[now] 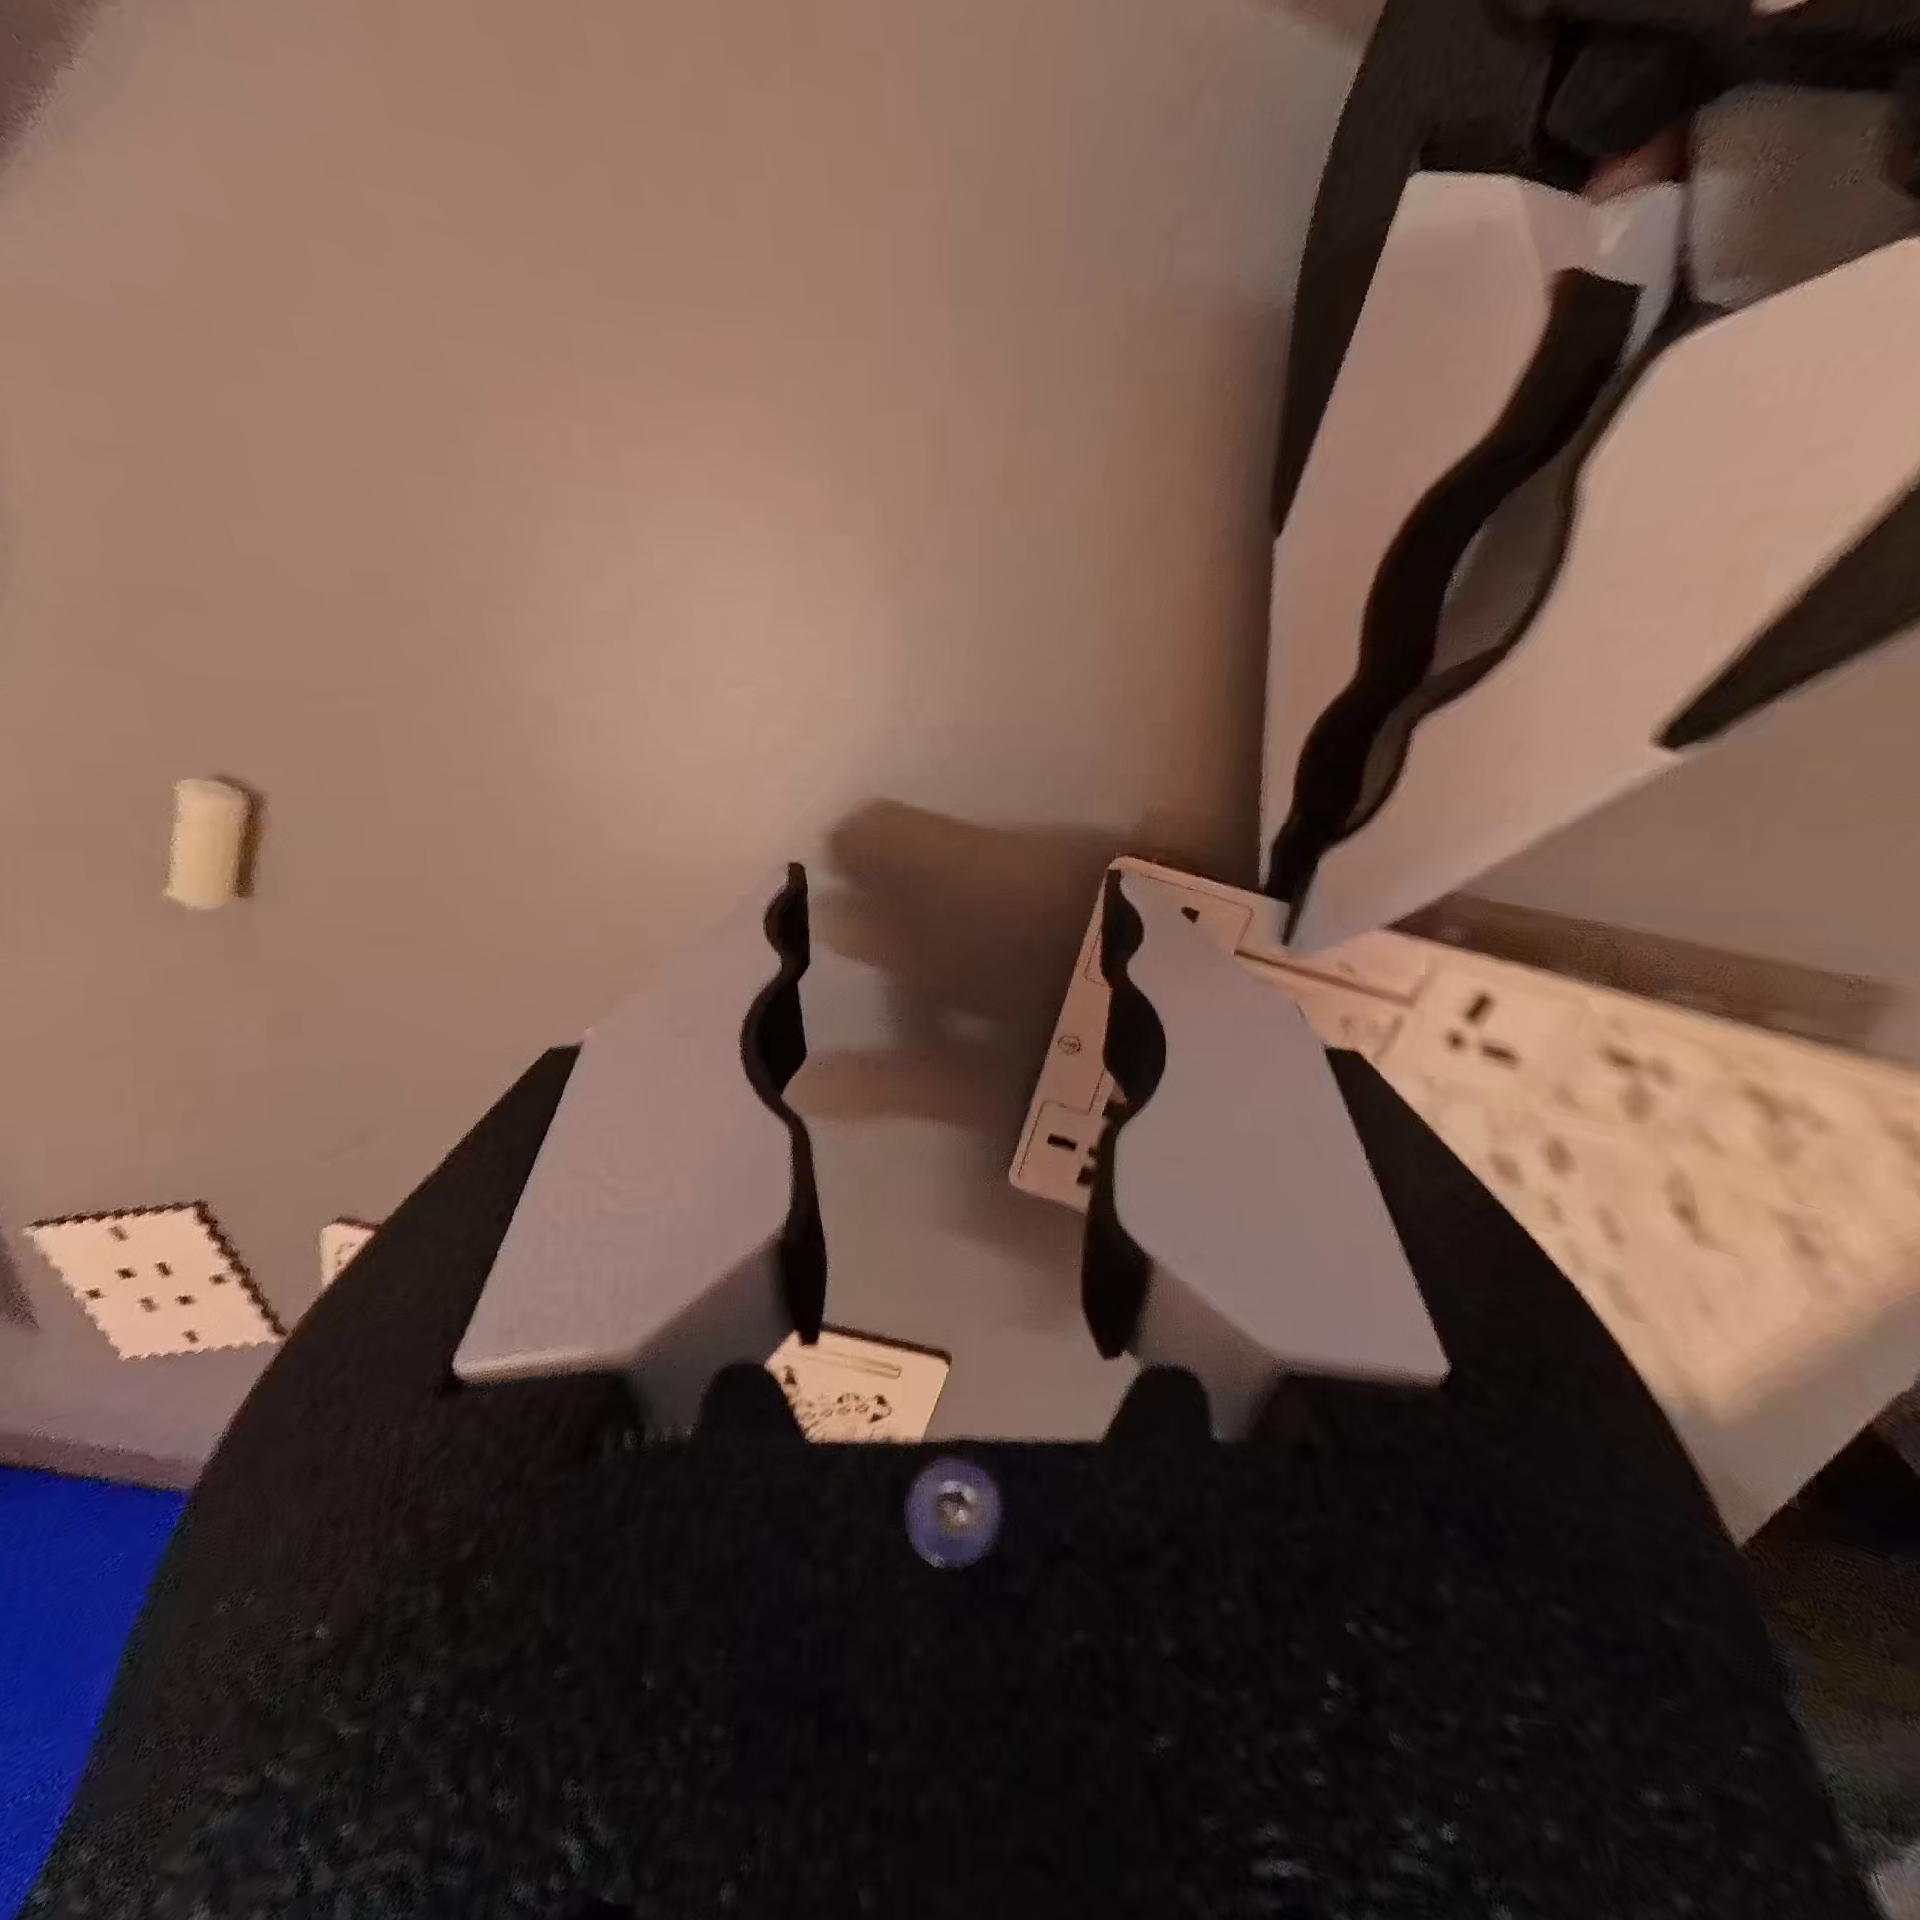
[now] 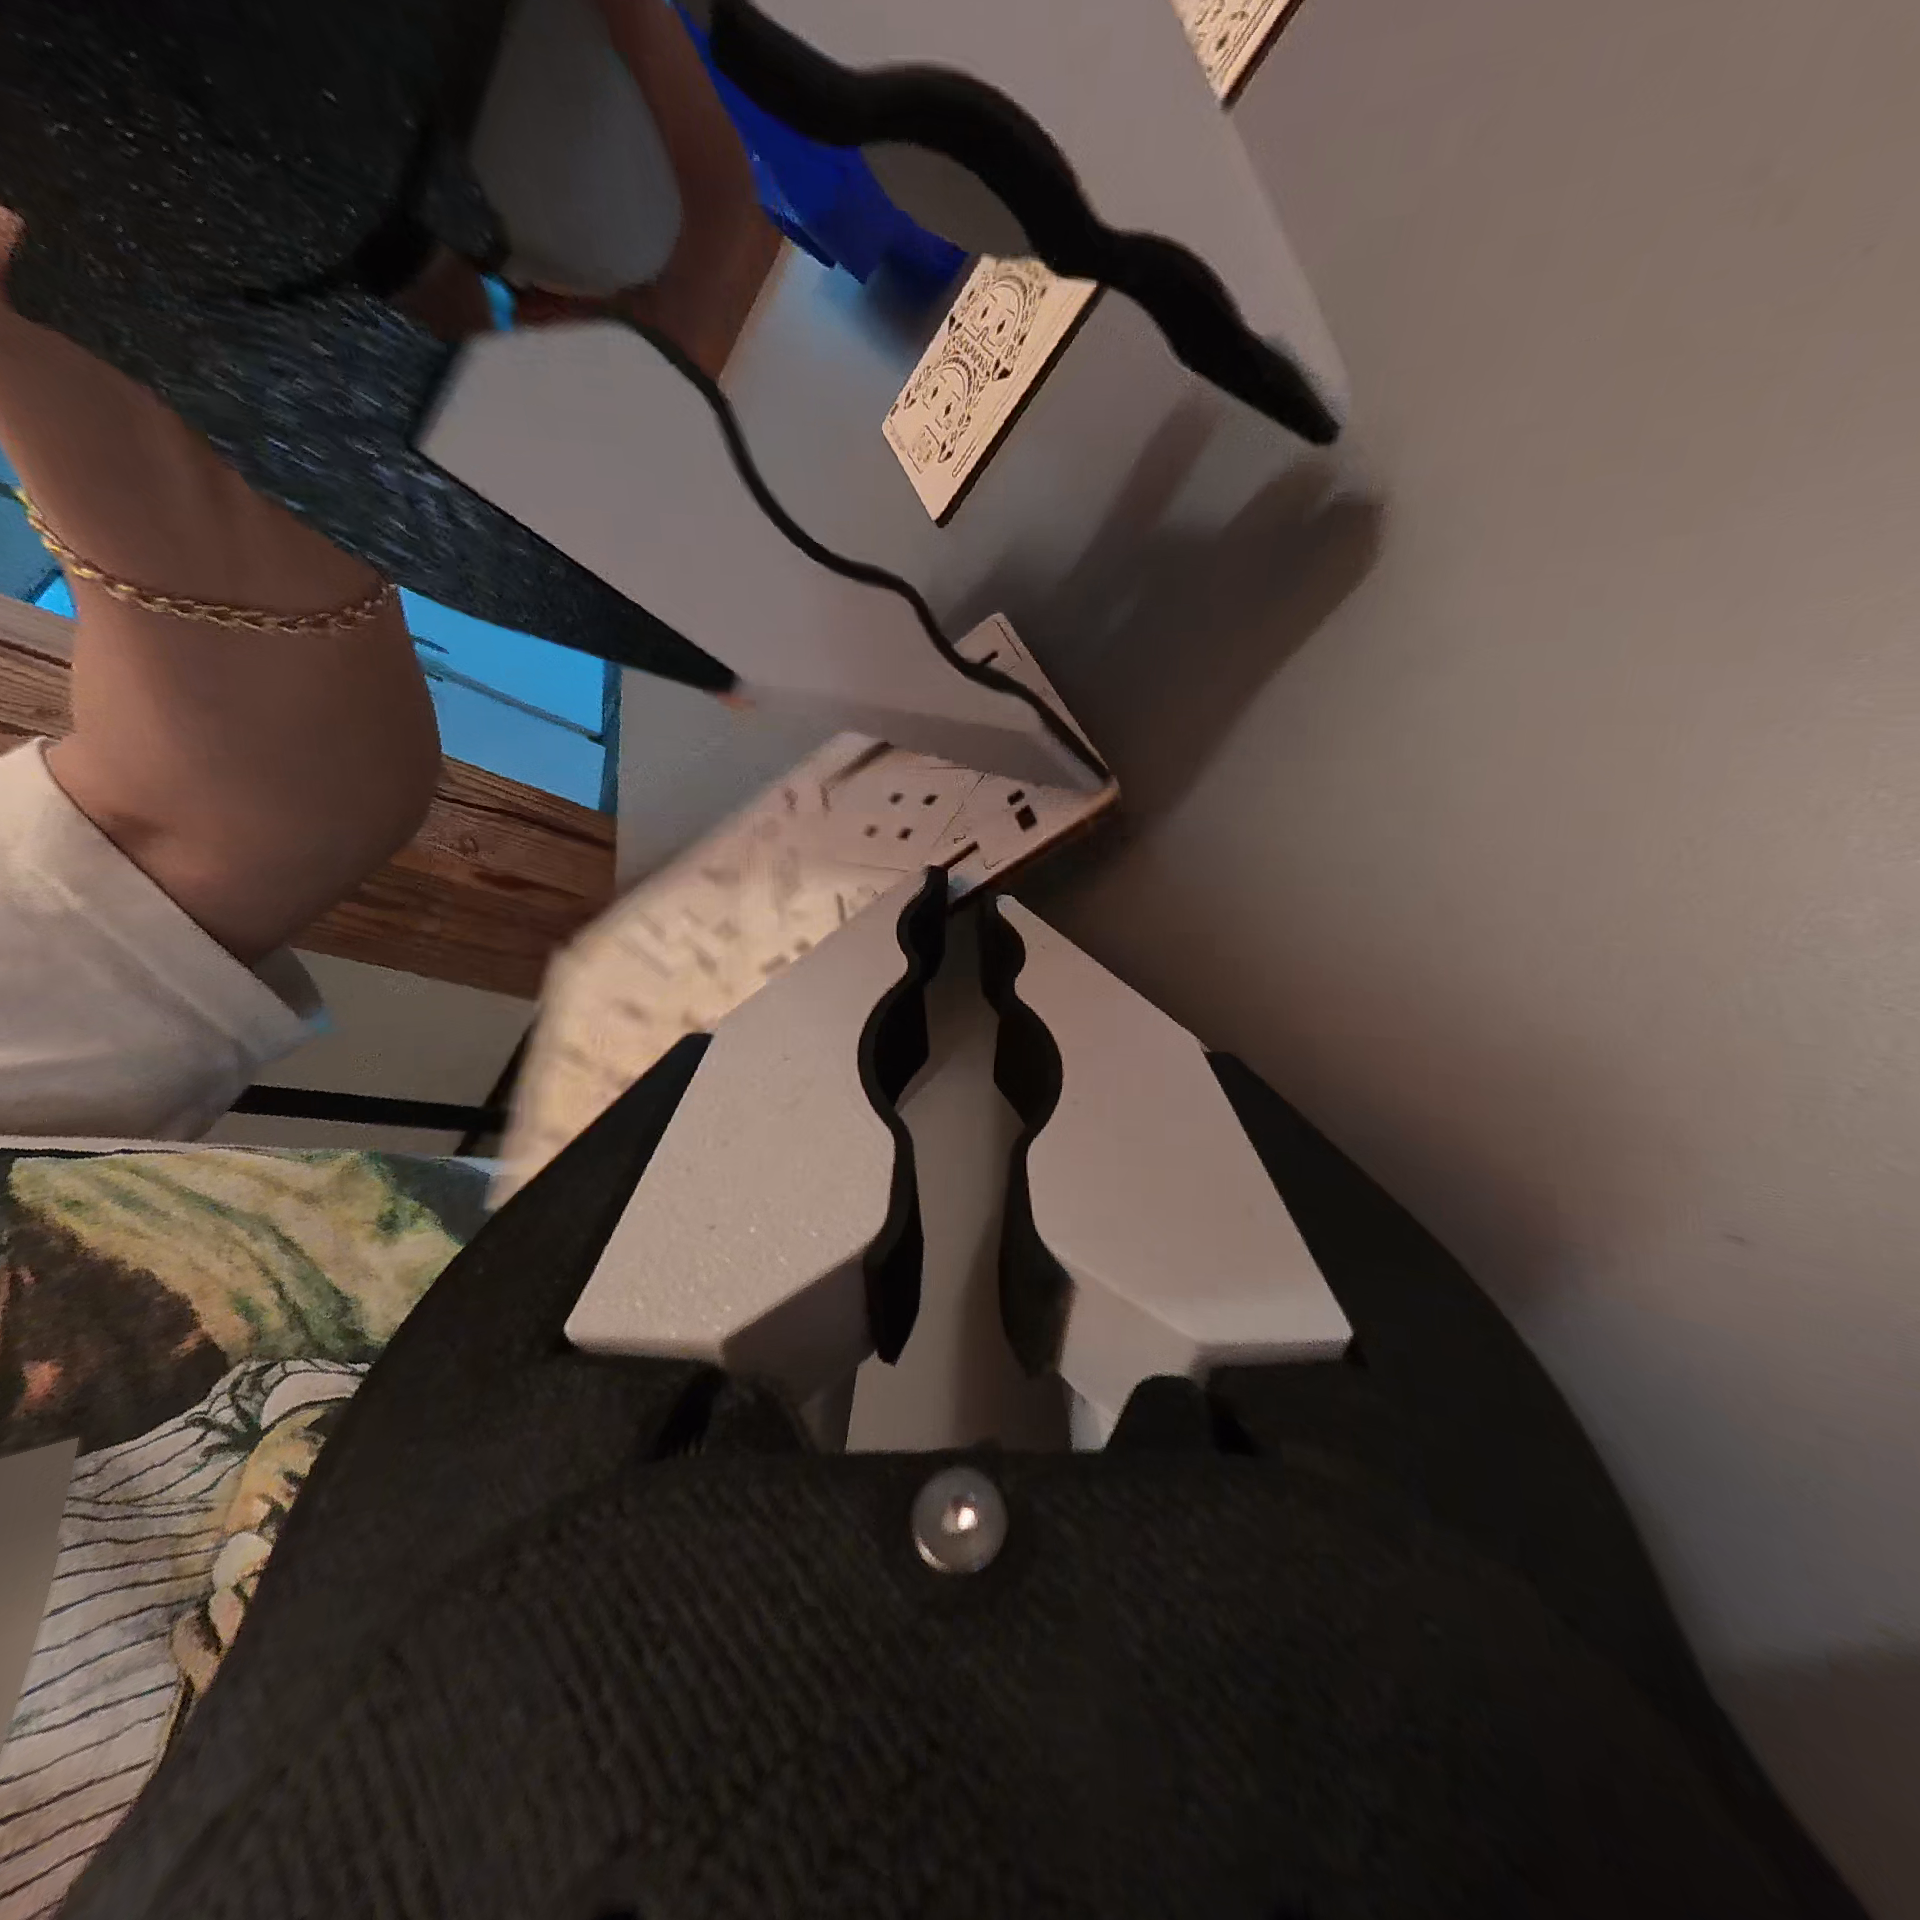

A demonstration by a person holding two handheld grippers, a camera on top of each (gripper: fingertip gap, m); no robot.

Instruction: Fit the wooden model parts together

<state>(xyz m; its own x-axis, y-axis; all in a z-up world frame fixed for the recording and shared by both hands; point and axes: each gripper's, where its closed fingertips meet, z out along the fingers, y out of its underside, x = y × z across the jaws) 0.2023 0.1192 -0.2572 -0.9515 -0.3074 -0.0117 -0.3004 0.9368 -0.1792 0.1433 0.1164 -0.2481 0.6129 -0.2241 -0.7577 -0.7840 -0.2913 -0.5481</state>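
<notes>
A flat wooden sheet of laser-cut model parts (image 1: 1621, 1122) lies tilted at the right, and its corner reaches under my left gripper's right finger. It also shows in the right wrist view (image 2: 831, 831). My left gripper (image 1: 956, 894) is open and empty, and straddles that corner. In the right wrist view the left gripper (image 2: 1210, 603) has one fingertip (image 2: 1039, 743) resting at the sheet's corner. My right gripper (image 2: 961, 899) is shut on the sheet's edge. In the left wrist view the right gripper (image 1: 1288, 920) comes down from the top right.
Loose wooden pieces lie on the grey table (image 1: 623, 520): a short peg (image 1: 208, 842), a toothed panel (image 1: 156, 1288), an engraved card (image 1: 862, 1392), also seen in the right wrist view (image 2: 987, 384). A bare forearm with a bracelet (image 2: 208, 613) is at the left. A blue surface (image 1: 83, 1579) lies beyond the table edge.
</notes>
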